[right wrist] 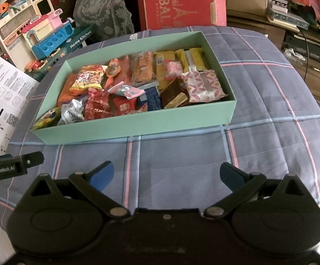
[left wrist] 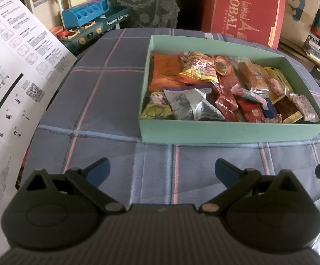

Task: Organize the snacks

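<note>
Empty right tongs (right wrist: 165,175) gape before the snack-filled green box (right wrist: 138,124).

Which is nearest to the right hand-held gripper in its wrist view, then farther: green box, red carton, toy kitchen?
From the right hand-held gripper:
1. Green box, straight ahead on the checked cloth.
2. Toy kitchen, far left, off the cloth.
3. Red carton, behind the box; close to the toy's depth.

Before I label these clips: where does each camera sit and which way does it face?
Left wrist: on the left gripper, low over the plaid cloth, facing the green box ahead-right; own open fingers show.
Right wrist: on the right gripper, facing the box ahead-left; own open fingers and the left gripper's tip show.
Shared: box of snacks, cloth, red carton.
</note>
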`<state>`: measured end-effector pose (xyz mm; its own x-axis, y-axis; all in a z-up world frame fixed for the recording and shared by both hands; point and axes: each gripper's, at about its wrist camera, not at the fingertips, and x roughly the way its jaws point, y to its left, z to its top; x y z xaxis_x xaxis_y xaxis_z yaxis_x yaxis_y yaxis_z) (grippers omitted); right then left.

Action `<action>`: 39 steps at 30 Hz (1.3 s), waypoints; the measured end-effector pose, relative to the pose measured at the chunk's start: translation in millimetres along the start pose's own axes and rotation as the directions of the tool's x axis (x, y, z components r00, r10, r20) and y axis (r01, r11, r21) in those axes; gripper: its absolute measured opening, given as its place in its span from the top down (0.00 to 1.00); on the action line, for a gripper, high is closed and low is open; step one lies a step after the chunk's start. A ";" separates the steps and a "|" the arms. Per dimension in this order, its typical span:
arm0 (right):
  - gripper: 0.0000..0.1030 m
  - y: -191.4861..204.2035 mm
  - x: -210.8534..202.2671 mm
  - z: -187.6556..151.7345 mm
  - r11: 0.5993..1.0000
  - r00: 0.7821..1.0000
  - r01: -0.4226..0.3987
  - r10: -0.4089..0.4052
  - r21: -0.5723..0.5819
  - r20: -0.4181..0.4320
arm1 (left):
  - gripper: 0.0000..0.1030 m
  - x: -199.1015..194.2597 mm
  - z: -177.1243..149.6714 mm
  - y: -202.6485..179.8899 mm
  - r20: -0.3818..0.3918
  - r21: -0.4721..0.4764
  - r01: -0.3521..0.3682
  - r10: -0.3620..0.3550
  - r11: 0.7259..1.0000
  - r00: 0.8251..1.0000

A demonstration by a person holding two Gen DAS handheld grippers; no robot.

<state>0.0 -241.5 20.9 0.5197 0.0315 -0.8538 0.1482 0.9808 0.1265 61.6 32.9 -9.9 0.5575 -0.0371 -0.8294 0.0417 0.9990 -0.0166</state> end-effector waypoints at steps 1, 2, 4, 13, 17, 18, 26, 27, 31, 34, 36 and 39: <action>0.00 0.3 -0.1 0.2 1.000 1.000 0.000 0.000 -0.002 0.000 | 0.00 -0.2 0.2 0.1 0.000 0.000 -0.003 0.003 1.000 1.000; 0.00 0.5 -0.1 0.5 1.000 1.000 0.001 -0.001 -0.004 0.000 | 0.00 -0.2 0.6 0.4 0.000 -0.001 -0.005 0.005 1.000 1.000; 0.00 1.1 0.2 0.9 1.000 1.000 0.001 -0.001 -0.006 0.000 | 0.00 0.0 1.4 1.4 -0.001 -0.005 -0.008 0.008 1.000 1.000; 0.00 1.2 1.5 2.2 1.000 1.000 0.001 -0.001 -0.008 -0.001 | 0.00 -0.6 3.3 5.0 0.002 -0.011 -0.019 0.019 1.000 1.000; 0.00 1.8 1.9 2.8 1.000 1.000 0.003 -0.003 -0.009 -0.001 | 0.00 -0.7 3.8 5.0 0.003 -0.015 -0.015 0.015 1.000 1.000; 0.00 1.9 1.9 2.9 1.000 1.000 0.003 -0.003 -0.009 -0.002 | 0.00 -0.9 4.3 5.3 0.003 -0.016 -0.014 0.014 1.000 1.000; 0.00 2.2 2.1 3.1 1.000 1.000 0.003 -0.003 -0.008 -0.001 | 0.00 -0.5 6.6 5.6 0.001 -0.012 -0.025 0.025 1.000 1.000; 0.00 2.3 2.3 3.4 1.000 1.000 0.003 -0.003 -0.008 -0.001 | 0.00 -0.3 6.6 5.5 0.001 -0.011 -0.025 0.025 1.000 1.000; 0.00 2.0 2.3 3.5 1.000 1.000 0.002 -0.002 -0.010 -0.002 | 0.00 -0.1 6.0 5.3 0.005 -0.006 -0.030 0.030 1.000 1.000; 0.00 2.9 3.2 4.5 1.000 1.000 0.003 -0.003 -0.013 -0.003 | 0.00 -0.3 5.6 5.3 0.011 0.001 -0.022 0.022 1.000 1.000; 0.00 4.0 3.9 5.1 1.000 1.000 0.003 -0.003 -0.012 -0.004 | 0.00 -0.3 5.7 4.9 0.010 0.002 -0.022 0.022 1.000 1.000; 0.00 4.0 4.0 5.3 1.000 1.000 0.004 -0.004 -0.012 -0.002 | 0.00 -0.6 5.9 4.3 0.011 0.008 -0.025 0.025 1.000 1.000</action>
<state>7.1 -238.6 20.7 0.5172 0.0280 -0.8554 0.1400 0.9832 0.1168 66.3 37.0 -6.2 0.5672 -0.0125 -0.8235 0.0343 0.9994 0.0084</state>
